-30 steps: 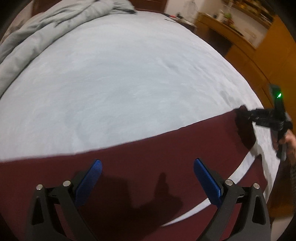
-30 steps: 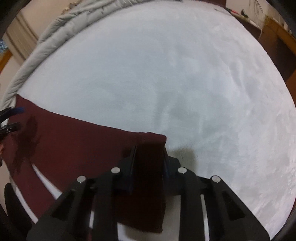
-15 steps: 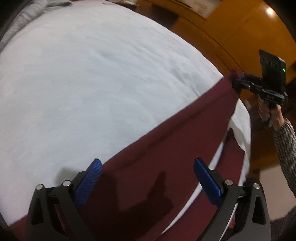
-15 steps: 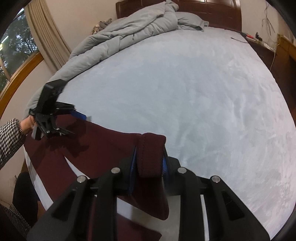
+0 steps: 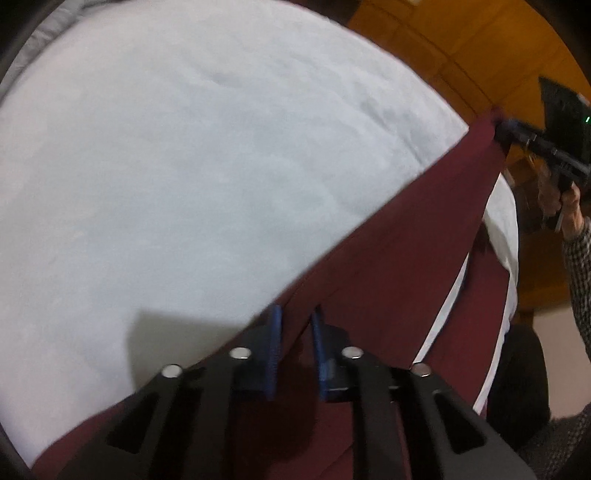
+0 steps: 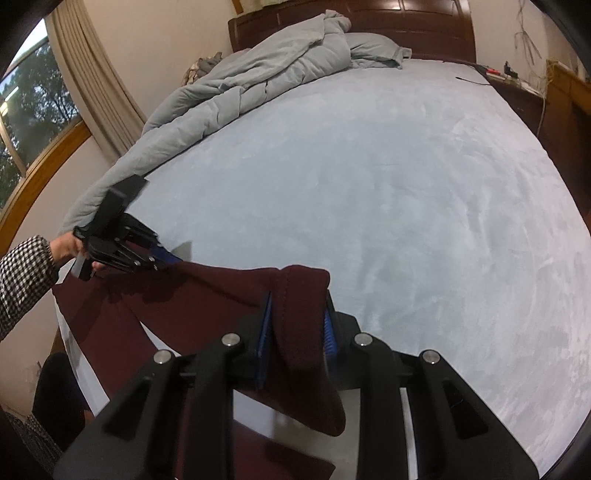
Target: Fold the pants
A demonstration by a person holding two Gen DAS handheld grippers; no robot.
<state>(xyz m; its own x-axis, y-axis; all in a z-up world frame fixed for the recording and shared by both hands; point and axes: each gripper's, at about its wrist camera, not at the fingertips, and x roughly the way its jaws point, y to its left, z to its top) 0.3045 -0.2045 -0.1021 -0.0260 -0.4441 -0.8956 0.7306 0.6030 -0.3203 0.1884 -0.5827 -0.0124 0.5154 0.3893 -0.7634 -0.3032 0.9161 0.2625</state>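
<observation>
Pants (image 5: 388, 280), maroon: spread along near edge of pale blue bed (image 5: 192, 162), stretched between both claws. Left claw (image 5: 295, 347): jaws just closed, clamped on fabric edge. Right claw (image 6: 297, 328): clamped on bunched waistband end, raised off bed. Grey duvet (image 6: 236, 92): heaped at far corner.

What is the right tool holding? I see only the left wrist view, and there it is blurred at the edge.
Observer: The right tool is closed on a thick folded end of the dark red pants; the fabric bulges between its blue pads.
Operator: Is the bed beyond it free for the fold?
Observer: Mostly. A grey duvet is heaped along the far left side, up to the dark headboard.
Operator: Is anything else lying on it?
Observer: A thin dark line, perhaps a cable, lies near the far right corner.
</observation>
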